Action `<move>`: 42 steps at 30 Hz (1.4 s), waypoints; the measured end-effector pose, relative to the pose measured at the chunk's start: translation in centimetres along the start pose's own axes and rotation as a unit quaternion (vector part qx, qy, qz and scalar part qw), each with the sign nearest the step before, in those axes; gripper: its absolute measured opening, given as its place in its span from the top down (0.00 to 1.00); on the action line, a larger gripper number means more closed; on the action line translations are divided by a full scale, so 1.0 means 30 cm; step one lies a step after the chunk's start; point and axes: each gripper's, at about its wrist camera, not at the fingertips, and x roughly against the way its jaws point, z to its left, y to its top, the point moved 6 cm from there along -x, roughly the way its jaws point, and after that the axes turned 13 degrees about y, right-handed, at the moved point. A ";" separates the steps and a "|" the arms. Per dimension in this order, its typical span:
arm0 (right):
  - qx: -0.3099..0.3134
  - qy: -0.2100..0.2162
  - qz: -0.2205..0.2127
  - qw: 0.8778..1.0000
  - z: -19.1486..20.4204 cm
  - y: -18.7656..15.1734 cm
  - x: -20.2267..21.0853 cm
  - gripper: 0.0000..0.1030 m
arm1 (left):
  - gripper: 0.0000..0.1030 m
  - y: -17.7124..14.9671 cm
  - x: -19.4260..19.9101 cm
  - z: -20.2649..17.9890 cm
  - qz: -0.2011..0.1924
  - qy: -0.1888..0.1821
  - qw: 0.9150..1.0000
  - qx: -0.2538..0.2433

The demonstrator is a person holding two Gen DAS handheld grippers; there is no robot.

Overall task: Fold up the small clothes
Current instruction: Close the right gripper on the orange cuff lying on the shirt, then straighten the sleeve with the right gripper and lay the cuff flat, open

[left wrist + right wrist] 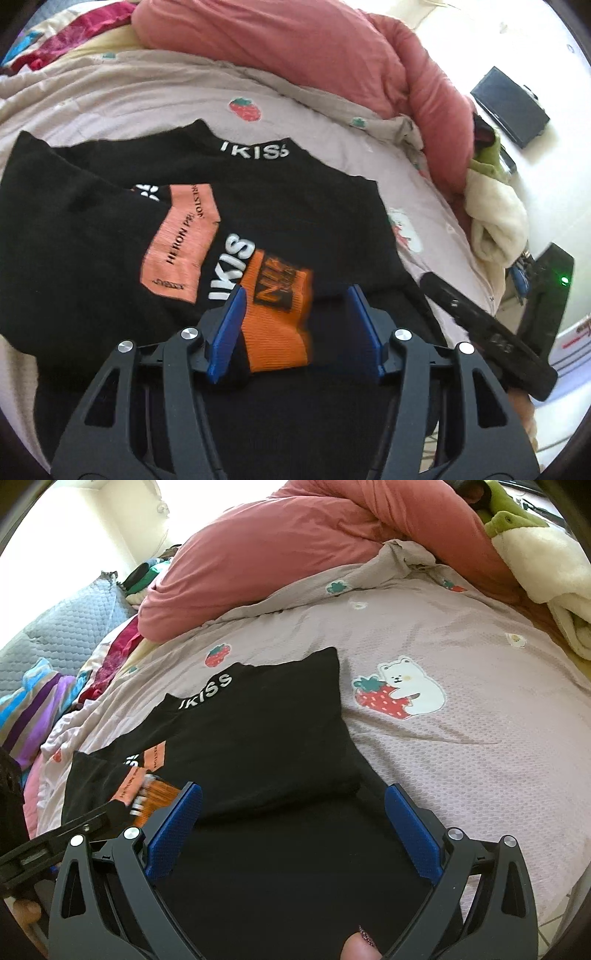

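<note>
One black garment (266, 738) lying partly folded on the bed (480, 738), on a pale pink quilt with strawberry and bear prints. White letters near the collar, a salmon label (181, 243) and an orange patch (280, 306) on the folded part. Left gripper (295, 328) low over the near edge of the garment, jaws apart, the orange patch between the blue pads but not pressed by them; blurred there, so contact with the left pad hard to judge. Right gripper (291, 834) beside it over the plain black cloth, jaws wide apart, nothing clamped. At the bottom of the right wrist view, a fingertip with a dark painted nail (364, 945). Behind the garment, a rose-coloured duvet (295, 546) heaped up; at the far right, a cream and green fleece (561, 572).
</note>
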 end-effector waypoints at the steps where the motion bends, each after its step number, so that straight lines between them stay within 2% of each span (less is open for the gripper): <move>1: 0.000 0.003 0.003 1.000 0.007 -0.005 -0.006 0.04 | 0.53 0.000 0.011 0.000 -0.004 0.001 1.000 -0.003; 4: 0.003 0.015 0.015 1.000 0.036 -0.024 -0.030 0.04 | 0.53 0.007 0.043 0.023 -0.014 0.005 1.000 0.006; 6: 0.008 0.027 0.026 0.999 0.067 -0.038 -0.051 0.04 | 0.51 0.012 0.060 0.063 -0.025 0.031 0.999 0.009; 12: 0.019 0.087 0.075 0.993 0.213 -0.117 -0.141 0.05 | 0.37 0.031 0.114 0.202 -0.051 0.106 0.993 0.029; 14: 0.022 0.095 0.094 0.991 0.256 -0.146 -0.178 0.06 | 0.34 0.037 0.133 0.244 -0.057 0.126 0.990 0.032; 16: 0.020 0.102 0.106 0.989 0.283 -0.165 -0.210 0.08 | 0.30 0.038 0.153 0.282 -0.061 0.132 0.989 0.041; 18: 0.011 0.110 0.119 0.987 0.302 -0.181 -0.243 0.22 | 0.27 0.038 0.170 0.310 -0.064 0.134 0.988 0.049; 20: 0.004 0.112 0.118 0.987 0.308 -0.183 -0.260 0.24 | 0.27 0.038 0.186 0.334 -0.068 0.137 0.986 0.057; 23: 0.001 0.117 0.114 0.987 0.324 -0.179 -0.273 0.44 | 0.27 0.038 0.196 0.360 -0.072 0.144 0.985 0.064; 25: 0.000 0.119 0.117 0.986 0.331 -0.180 -0.285 0.48 | 0.27 0.037 0.197 0.375 -0.071 0.144 0.985 0.070; 28: 0.011 0.120 0.111 0.986 0.342 -0.176 -0.295 0.63 | 0.27 0.038 0.204 0.391 -0.074 0.141 0.984 0.079; 29: 0.016 0.126 0.110 0.986 0.348 -0.176 -0.297 0.79 | 0.27 0.039 0.207 0.396 -0.075 0.141 0.984 0.081; 30: 0.017 0.131 0.111 0.985 0.353 -0.176 -0.299 0.83 | 0.27 0.041 0.210 0.402 -0.076 0.141 0.984 0.083; 33: 0.031 0.140 0.106 0.984 0.372 -0.171 -0.291 0.89 | 0.27 0.041 0.215 0.414 -0.077 0.142 0.983 0.087; 42: 0.104 0.176 0.055 0.977 0.472 -0.052 -0.182 0.91 | 0.27 0.034 0.227 0.469 -0.076 0.149 0.979 0.114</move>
